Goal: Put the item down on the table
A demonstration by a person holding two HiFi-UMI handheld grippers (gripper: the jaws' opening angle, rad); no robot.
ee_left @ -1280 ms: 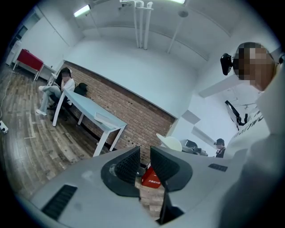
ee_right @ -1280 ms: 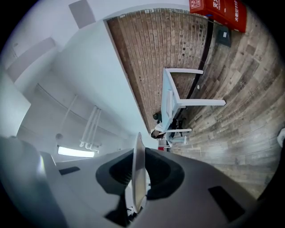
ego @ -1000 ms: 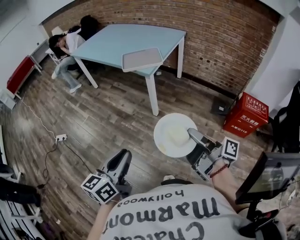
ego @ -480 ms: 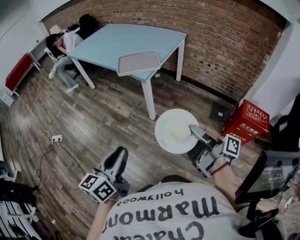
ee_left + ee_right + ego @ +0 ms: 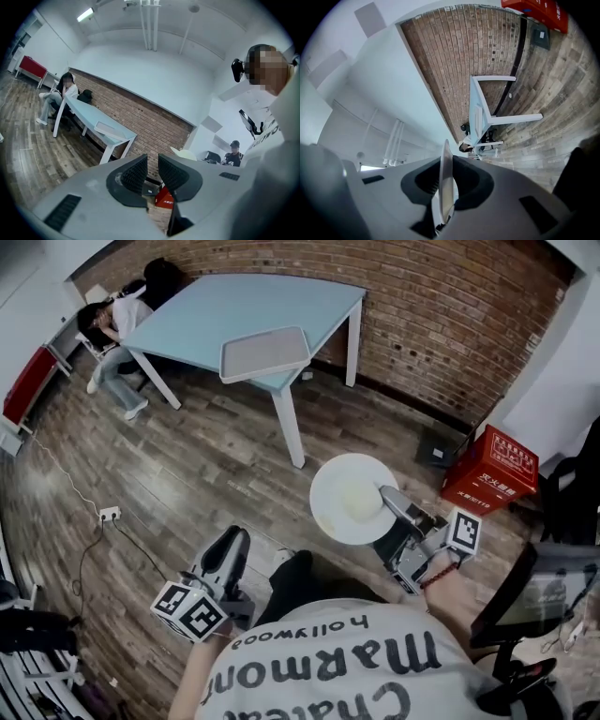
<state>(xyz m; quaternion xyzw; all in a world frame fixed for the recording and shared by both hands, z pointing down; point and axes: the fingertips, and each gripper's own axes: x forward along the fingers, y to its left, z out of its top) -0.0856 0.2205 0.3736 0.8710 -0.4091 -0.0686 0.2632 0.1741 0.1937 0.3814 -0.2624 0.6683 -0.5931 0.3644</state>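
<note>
We hold the round white plate [image 5: 342, 501] by its rim in our right gripper [image 5: 385, 494], jaws clamped on it, above the wooden plank floor [image 5: 206, 474], well apart from the pale blue table [image 5: 244, 306], while our left gripper [image 5: 233, 540] hangs empty, jaws slightly parted.

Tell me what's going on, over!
Right tool shut on round white plate, at its rim. Left tool open, empty. Light blue table ahead, not reached; flat grey tray on its near corner.

Seated person [image 5: 122, 313] partly behind the table [image 5: 234, 306]; screen [image 5: 548, 592] cut off at right.
</note>
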